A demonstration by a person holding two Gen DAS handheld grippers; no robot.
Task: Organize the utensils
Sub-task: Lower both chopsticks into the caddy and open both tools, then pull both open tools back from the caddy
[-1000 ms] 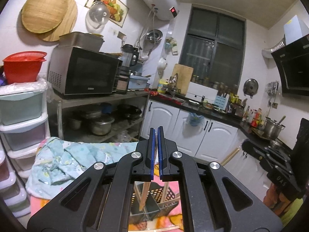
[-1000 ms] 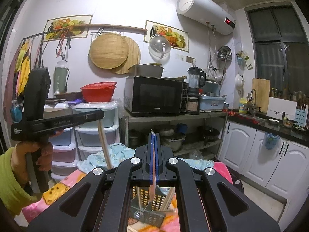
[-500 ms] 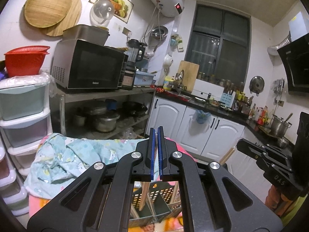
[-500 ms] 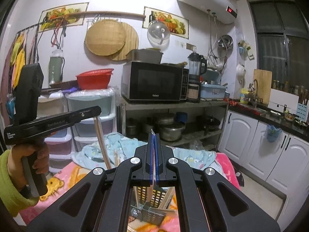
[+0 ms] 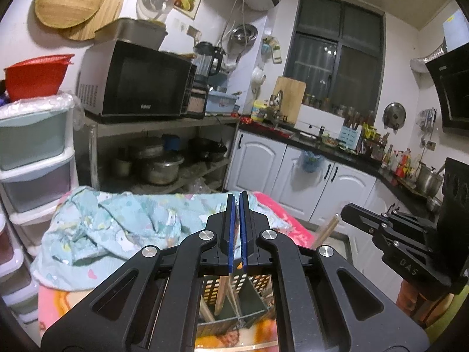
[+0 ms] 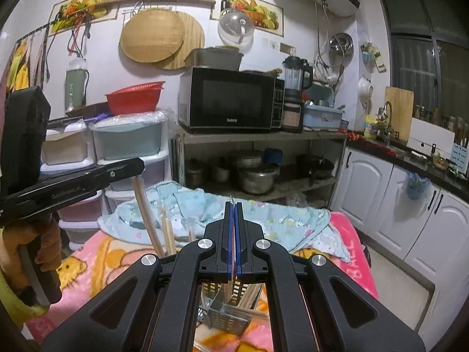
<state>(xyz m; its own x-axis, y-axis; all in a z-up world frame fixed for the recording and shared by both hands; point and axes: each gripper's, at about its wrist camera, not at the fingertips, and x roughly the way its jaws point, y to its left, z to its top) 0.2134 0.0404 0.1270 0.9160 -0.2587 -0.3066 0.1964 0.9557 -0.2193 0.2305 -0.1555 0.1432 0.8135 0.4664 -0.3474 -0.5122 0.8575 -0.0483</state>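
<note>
A grey perforated utensil caddy (image 5: 255, 305) (image 6: 224, 318) stands on a pink cartoon blanket (image 6: 96, 252), with a few wooden chopsticks (image 6: 167, 231) leaning in it. My left gripper (image 5: 236, 198) is shut on a wooden chopstick (image 5: 220, 293) that hangs down into the caddy. The right wrist view shows that left gripper (image 6: 140, 165) at the left, its chopstick (image 6: 146, 214) slanting down. My right gripper (image 6: 233, 205) is shut on a thin chopstick (image 6: 227, 290) whose lower end is over the caddy. It appears as the right gripper (image 5: 347, 209) in the left wrist view.
A crumpled light-blue cloth (image 5: 117, 226) lies across the far side of the blanket. Beyond it stand stacked plastic drawers (image 6: 129, 146), a metal shelf with a microwave (image 6: 228, 99) and pots, and white cabinets (image 5: 293, 173). A hand in a yellow-green sleeve (image 6: 41, 249) holds the left gripper.
Both grippers have sunk toward the caddy, each with its chopstick still clamped. The caddy now shows larger beneath the fingers in both views.
</note>
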